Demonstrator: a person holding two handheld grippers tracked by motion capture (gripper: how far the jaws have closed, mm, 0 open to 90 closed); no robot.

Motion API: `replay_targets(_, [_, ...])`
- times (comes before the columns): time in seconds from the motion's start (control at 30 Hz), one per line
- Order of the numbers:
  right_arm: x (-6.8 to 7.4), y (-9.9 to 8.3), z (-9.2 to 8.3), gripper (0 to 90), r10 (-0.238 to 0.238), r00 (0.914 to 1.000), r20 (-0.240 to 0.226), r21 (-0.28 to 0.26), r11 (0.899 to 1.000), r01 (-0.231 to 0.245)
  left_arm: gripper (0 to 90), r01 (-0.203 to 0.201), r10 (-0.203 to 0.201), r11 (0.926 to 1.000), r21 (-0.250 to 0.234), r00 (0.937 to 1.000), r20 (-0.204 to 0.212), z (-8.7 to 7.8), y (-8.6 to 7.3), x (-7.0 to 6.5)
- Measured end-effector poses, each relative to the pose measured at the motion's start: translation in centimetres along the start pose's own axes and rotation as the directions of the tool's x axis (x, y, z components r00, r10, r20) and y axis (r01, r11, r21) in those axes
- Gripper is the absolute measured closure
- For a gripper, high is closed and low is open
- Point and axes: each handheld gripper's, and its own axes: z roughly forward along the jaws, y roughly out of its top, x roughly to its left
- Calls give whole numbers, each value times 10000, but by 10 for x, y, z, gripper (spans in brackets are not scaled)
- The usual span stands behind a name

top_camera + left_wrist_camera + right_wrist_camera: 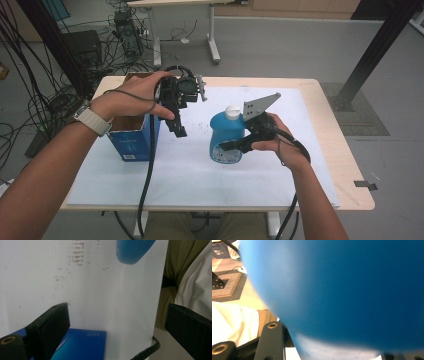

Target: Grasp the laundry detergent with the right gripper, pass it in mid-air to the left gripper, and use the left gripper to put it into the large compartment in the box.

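High view showed the right gripper [231, 145] clamped on the upright blue plastic bottle [225, 137], with the open-topped blue cardboard box [131, 140] to its left (beside the left gripper [179, 129], whose jaws stood open and empty).

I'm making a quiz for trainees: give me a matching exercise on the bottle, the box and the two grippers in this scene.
Things:
1. blue bottle
2. blue cardboard box
3. left gripper
4. right gripper

States:
A. jaws wide apart, nothing between them
B. top open, at the table's left
C. white cap, standing upright
D. clamped on the bottle's side

Pairs: 1-C, 2-B, 3-A, 4-D
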Motion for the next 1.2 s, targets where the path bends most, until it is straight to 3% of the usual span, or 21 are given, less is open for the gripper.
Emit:
replay_targets(0.73, [-6, 17, 27, 442, -152, 9987, -494, 169, 9997, 160, 62, -131, 132, 9999, -47, 9999, 103, -24, 11, -6])
replay_targets(1.2, [-9, 25, 44, 442, -171, 9969, -769, 515, 9984, 211, 63, -248, 245, 9996, 113, 9994, 230, -28, 16, -6])
